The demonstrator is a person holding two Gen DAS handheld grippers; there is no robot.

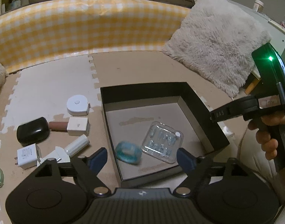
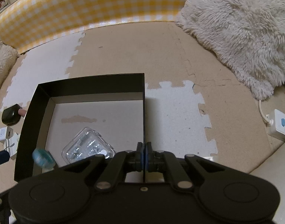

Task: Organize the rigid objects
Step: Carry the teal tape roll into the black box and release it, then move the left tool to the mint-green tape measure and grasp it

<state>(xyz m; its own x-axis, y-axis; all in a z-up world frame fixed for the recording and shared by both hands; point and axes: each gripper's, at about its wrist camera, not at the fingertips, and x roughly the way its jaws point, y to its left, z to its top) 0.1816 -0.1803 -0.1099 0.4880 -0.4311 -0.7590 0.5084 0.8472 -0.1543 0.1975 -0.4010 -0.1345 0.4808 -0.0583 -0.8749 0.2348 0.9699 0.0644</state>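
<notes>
Two grippers: my left gripper [image 1: 142,155] gapes wide, empty, blurred teal ring [image 1: 128,154] between its fingers near the box's [image 1: 204,102] near-left corner. Right gripper [image 2: 143,154] pinches the box's right wall; only its view shows a power strip [image 2: 280,126].

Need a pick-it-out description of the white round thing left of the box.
Start at the black open box on the foam mat; a cluster of small items lies outside its left wall. The white round puck is the one farthest back, behind the cream block. It alone is disc-shaped, with a small centre button.
</notes>
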